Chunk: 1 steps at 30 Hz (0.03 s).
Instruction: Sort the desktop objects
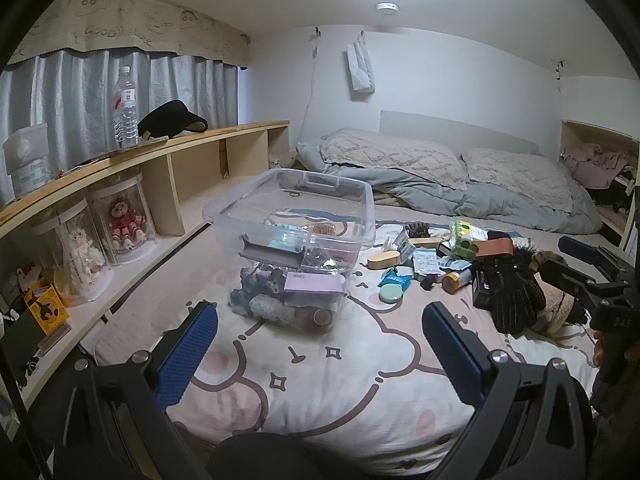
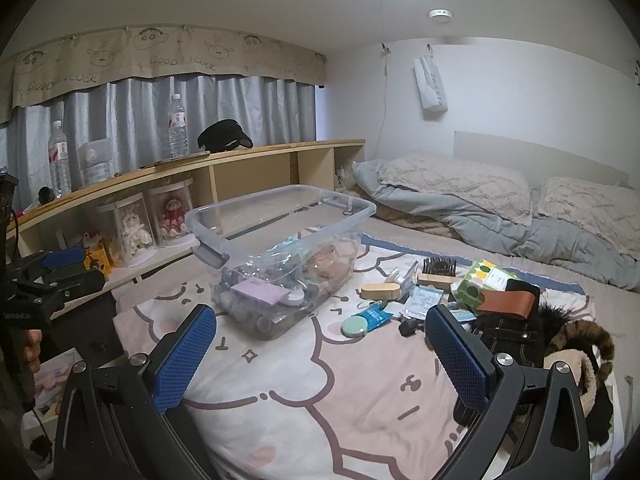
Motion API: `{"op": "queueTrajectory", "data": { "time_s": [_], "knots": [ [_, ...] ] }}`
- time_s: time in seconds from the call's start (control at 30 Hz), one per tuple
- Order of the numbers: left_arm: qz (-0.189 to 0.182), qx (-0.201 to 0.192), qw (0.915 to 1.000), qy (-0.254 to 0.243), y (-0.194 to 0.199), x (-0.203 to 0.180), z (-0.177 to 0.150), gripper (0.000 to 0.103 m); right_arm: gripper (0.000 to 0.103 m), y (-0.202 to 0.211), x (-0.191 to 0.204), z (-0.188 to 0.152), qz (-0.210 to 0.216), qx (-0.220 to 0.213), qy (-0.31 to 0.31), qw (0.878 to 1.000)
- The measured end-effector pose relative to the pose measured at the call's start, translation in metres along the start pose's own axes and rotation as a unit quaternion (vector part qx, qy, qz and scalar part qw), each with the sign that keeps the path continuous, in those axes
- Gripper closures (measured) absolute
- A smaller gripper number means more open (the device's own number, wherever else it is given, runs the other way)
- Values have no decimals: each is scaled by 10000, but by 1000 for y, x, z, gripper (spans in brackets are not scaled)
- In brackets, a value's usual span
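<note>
Both your grippers hang wide apart over the cartoon-print bedsheet with nothing between the blue pads, so you are at the point of choosing the next item. The clear plastic bin sits left of centre, partly filled, its near latch facing you. The loose pile lies to its right: a round mint compact and a blue packet nearest, a wooden oval case and a brush farther back, a green-spotted box, and black gloves at the far right. Your right gripper is best placed for the compact; come down steeply, since it is flat and the soft sheet will give. Keep your left gripper clear of the bin's rim. Take isolated pieces first; the gloves overlap other things and may drag neighbours.
</note>
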<state>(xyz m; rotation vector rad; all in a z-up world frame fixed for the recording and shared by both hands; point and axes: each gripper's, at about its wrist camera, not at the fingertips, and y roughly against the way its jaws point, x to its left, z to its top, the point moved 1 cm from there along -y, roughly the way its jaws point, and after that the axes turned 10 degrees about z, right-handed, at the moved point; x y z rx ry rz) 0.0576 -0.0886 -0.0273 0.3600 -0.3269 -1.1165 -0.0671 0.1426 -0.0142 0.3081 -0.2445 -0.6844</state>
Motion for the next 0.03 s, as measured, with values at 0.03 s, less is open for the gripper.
{"op": "queueTrajectory", "data": {
  "time_s": [0.03],
  "knots": [
    [3, -7, 10000, -9, 0, -1, 0, 0, 0, 0, -1, 0, 5, 0, -6, 10000]
  ]
}}
